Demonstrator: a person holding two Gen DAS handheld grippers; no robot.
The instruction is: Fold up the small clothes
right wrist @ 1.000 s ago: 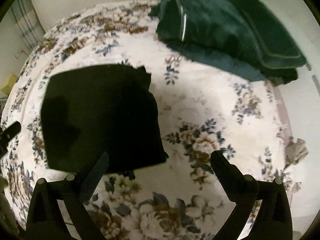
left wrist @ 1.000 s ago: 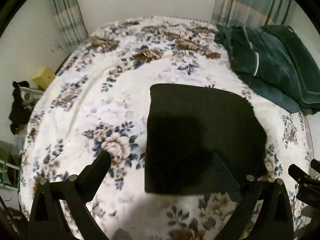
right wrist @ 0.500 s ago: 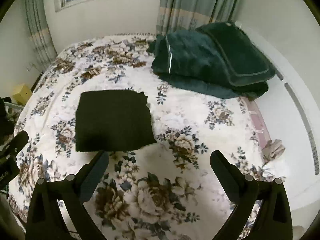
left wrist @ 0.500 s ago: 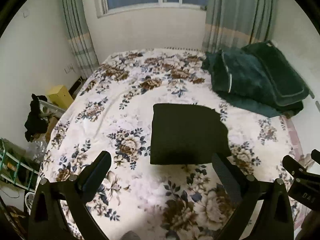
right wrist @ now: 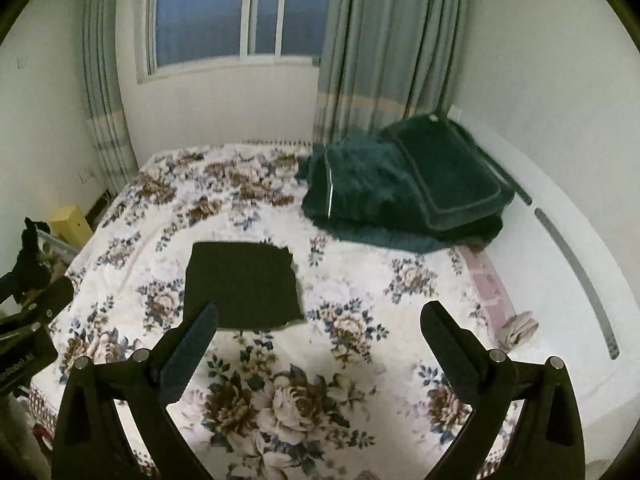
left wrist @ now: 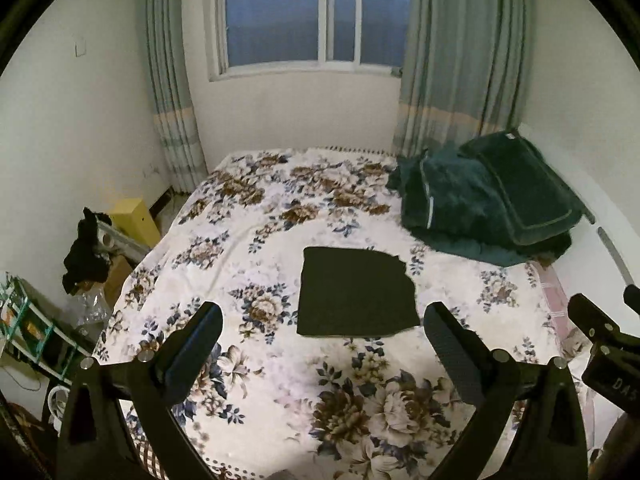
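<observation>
Your left tongs (left wrist: pixel 322 338) and right tongs (right wrist: pixel 318 334) both hang with jaws spread wide and nothing between them, held above the near end of the bed (left wrist: pixel 256 248) and well clear of the cloth. Beyond them, the dark garment (left wrist: pixel 354 292) lies flat on the floral cover as a tidy, squarish packet, roughly mid-bed; it appears folded already, though its far right corner shows a small notch where layers do not quite line up.

The risks from here are your own doing. Come back down carelessly and a fingertip dragging across the top layer could slide it off the one beneath and open the fold. Pinch only the upper edge and the packet may unroll as it lifts. The soft bedcover could also bunch under a low approach and skew the stack.

At the far right, a heap of green bedding (left wrist: pixel 486 196) sits well apart, unlikely to interfere.
</observation>
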